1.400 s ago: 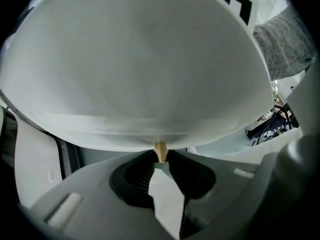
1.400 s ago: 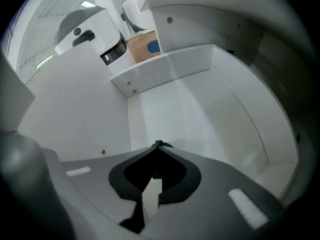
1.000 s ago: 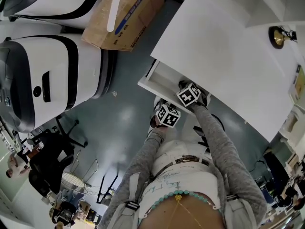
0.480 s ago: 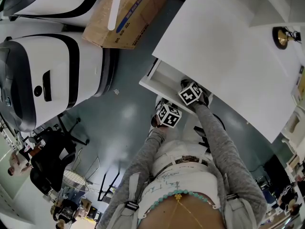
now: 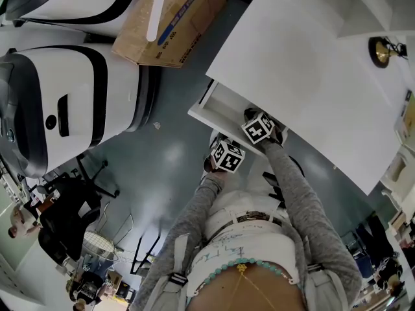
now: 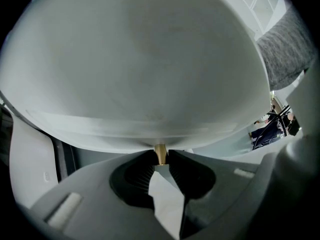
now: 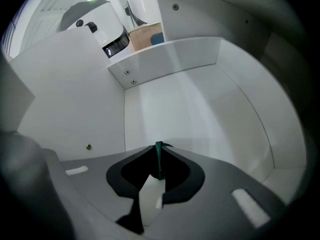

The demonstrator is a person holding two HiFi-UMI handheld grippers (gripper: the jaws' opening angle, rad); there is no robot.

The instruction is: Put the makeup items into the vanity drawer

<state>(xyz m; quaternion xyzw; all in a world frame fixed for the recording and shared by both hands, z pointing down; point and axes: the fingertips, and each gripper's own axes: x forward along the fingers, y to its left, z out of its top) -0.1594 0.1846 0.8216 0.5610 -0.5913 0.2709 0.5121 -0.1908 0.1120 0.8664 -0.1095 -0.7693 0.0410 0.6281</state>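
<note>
Drawer (image 7: 200, 116) interior: white laminate, smooth, faint sheen; metal screw (image 7: 128, 72). Drawer knob (image 6: 160, 153): shiny brass-look metal. Left gripper (image 6: 160, 160) fingers (image 6: 136, 176): black, ribbed, matt. Thin dark-green strip (image 7: 158, 159): smooth, material unclear. Cardboard box (image 5: 170, 19): brown, matt. Sleeve (image 5: 305, 206): grey knit cloth. Floor (image 5: 162, 154): grey, glossy. Counter (image 5: 311, 76): white, matt.

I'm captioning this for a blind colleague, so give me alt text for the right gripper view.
The right gripper has its jaws shut on a thin dark green item, held over the white inside of an open drawer. Beyond the drawer's far wall stand a cardboard box and a white machine.
</note>
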